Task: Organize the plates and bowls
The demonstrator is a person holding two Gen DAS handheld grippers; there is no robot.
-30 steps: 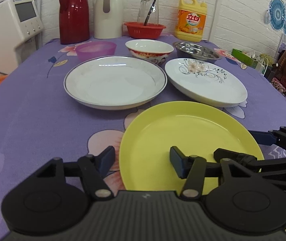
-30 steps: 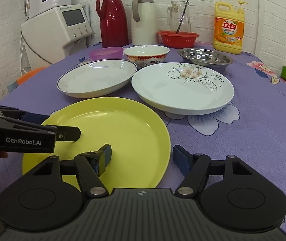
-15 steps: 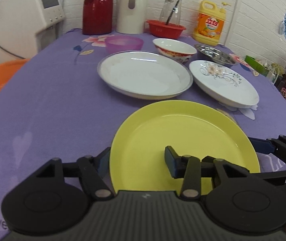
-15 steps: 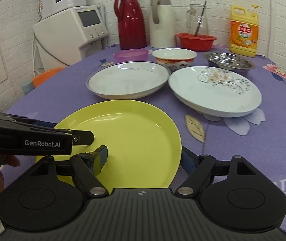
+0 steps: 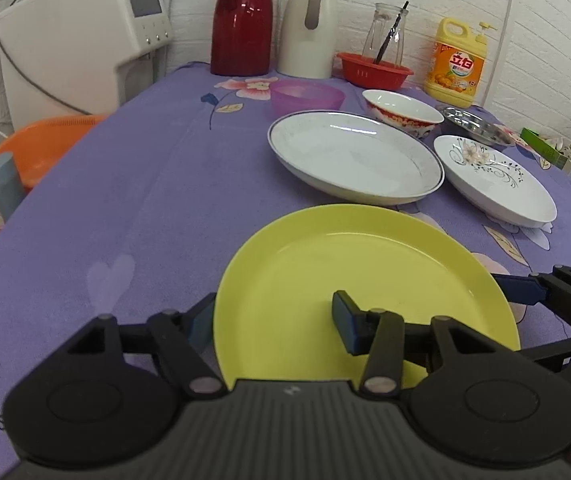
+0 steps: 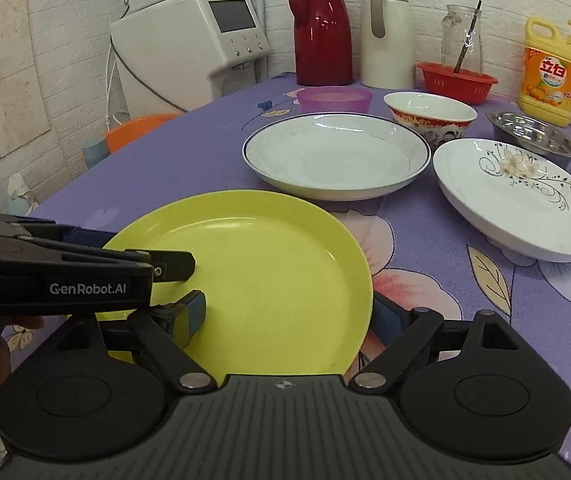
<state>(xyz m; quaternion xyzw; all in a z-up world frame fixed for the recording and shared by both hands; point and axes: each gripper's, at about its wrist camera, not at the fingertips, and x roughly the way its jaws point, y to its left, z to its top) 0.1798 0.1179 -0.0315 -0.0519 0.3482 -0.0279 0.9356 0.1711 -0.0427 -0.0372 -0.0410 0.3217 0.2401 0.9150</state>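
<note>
A yellow plate (image 5: 365,276) (image 6: 261,272) is held off the purple tablecloth by both grippers. My left gripper (image 5: 273,320) grips its left rim, one finger above and one below. My right gripper (image 6: 289,316) grips its right rim the same way. Each gripper shows in the other's view. Behind it stand a blue-rimmed white plate (image 5: 353,156) (image 6: 337,156) and a flower-patterned white plate (image 5: 493,180) (image 6: 521,196). Further back are a red-and-white bowl (image 5: 401,112) (image 6: 429,114), a purple bowl (image 5: 307,96) (image 6: 333,100) and a steel bowl (image 5: 473,126) (image 6: 533,132).
At the back stand a red thermos (image 5: 241,20), a beige jug (image 5: 309,24), a red basket (image 5: 373,72) with a glass jar, and a yellow detergent bottle (image 5: 457,64). A white appliance (image 5: 85,36) and an orange basin (image 5: 37,148) are off the table's left edge.
Both grippers have lifted the yellow plate and carried it leftward. The other dishes now sit further right in both views.
</note>
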